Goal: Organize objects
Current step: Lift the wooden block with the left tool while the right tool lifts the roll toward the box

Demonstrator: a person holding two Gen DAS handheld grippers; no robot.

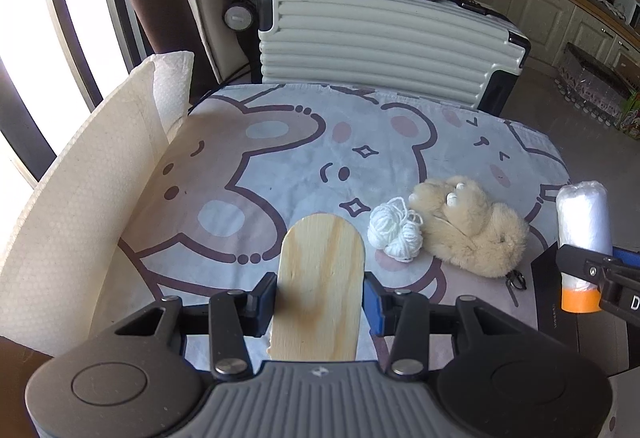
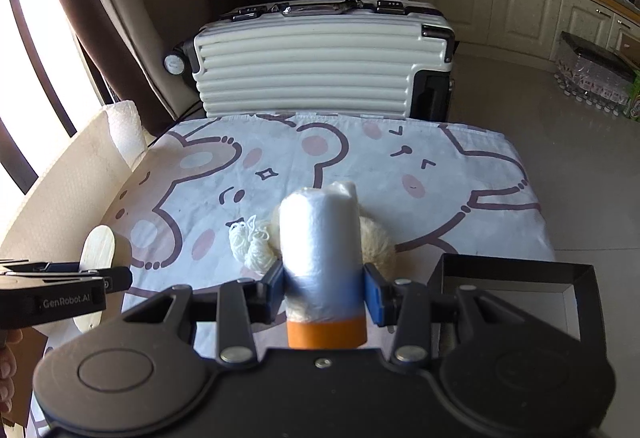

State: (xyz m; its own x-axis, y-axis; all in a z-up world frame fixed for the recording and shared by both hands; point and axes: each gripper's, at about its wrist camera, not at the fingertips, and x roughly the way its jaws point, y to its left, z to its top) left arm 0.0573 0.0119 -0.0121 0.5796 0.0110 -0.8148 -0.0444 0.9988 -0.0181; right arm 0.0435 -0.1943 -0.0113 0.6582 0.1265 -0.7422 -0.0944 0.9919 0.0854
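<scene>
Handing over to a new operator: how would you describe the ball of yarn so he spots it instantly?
Find the bear-print cloth covering the table. Near its right front lies a beige plush toy; the ball of yarn touches its left side. It is small, white, loosely wound, not furry.

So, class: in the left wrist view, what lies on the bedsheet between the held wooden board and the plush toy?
A small white yarn bundle lies there, touching the plush toy and just right of the wooden board. The left wrist view shows it best.

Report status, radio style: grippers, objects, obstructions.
Left gripper shut on wooden paddle. Right gripper shut on plastic roll. Yarn, plush toy on cloth. Nothing in the way.
</scene>
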